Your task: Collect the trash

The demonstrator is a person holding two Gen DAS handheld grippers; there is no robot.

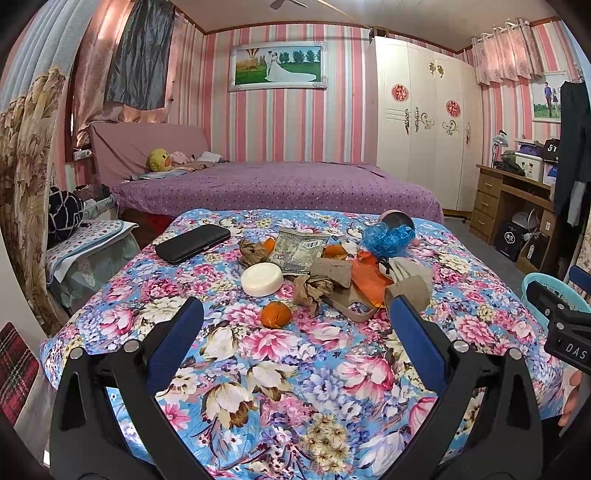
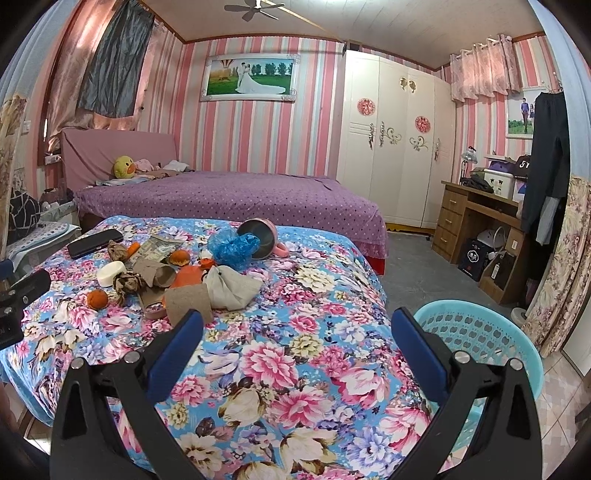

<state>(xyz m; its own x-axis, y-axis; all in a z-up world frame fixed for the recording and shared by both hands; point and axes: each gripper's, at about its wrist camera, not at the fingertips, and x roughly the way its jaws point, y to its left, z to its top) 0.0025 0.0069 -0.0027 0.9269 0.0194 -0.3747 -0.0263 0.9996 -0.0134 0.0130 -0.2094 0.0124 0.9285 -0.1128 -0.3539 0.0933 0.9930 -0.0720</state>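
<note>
Trash pile [image 1: 314,273] on floral cloth [image 1: 295,354]; L hand-held gripper [image 1: 295,314] & R hand-held gripper [image 2: 295,325] wide, empty.

Even, soft indoor light is filling both views, with no single source showing and the covered window [image 1: 136,55] at far left letting little through. Shadows under the litter on the floral cloth [image 1: 295,350] are staying faint. Fisheye distortion is bending the walls and ceiling [image 2: 369,22] toward dark corners. The centre is reading sharp; the near edges are blurring slightly, with no glare showing.
</note>
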